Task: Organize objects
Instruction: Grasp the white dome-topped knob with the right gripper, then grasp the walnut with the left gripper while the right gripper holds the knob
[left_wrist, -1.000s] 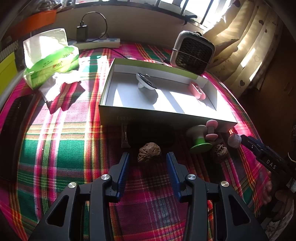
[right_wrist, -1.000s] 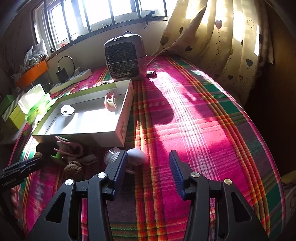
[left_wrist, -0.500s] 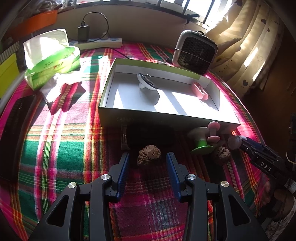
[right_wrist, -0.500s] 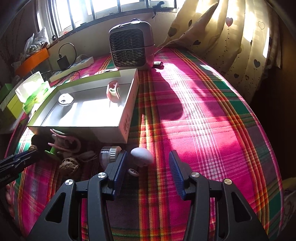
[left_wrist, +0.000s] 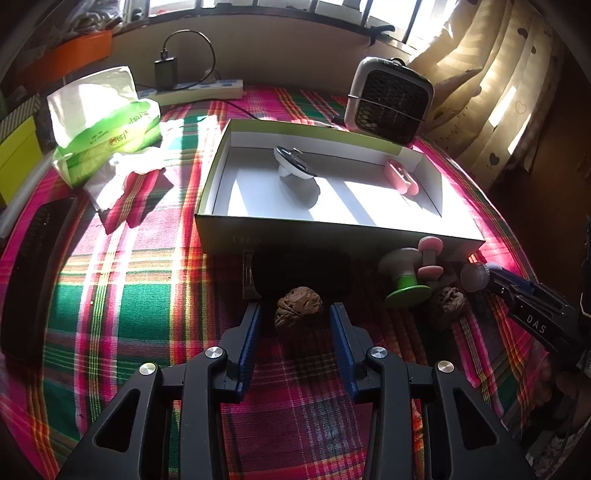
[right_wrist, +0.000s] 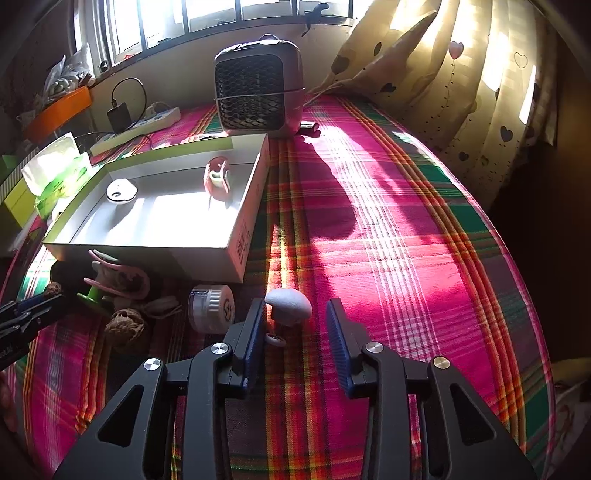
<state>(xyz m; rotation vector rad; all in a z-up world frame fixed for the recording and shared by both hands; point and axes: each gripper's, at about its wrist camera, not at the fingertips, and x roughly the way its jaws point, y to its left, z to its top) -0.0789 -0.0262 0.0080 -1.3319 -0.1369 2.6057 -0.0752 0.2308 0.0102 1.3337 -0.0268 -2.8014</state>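
Two walnuts (left_wrist: 299, 311) (left_wrist: 449, 301), one box (left_wrist: 332, 230), two items inside (left_wrist: 293, 166) (left_wrist: 400, 177).

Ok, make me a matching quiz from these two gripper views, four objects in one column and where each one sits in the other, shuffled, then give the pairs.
Things:
1. walnut
2. grey egg-shaped piece
3. pink clip
4. tissue pack

Places:
A. inside the white box, at its right end
B. on the cloth between the open left gripper fingers
C. on the cloth left of the box
D. between the open right gripper fingers, close to the left one

Pairs: 1-B, 2-D, 3-A, 4-C
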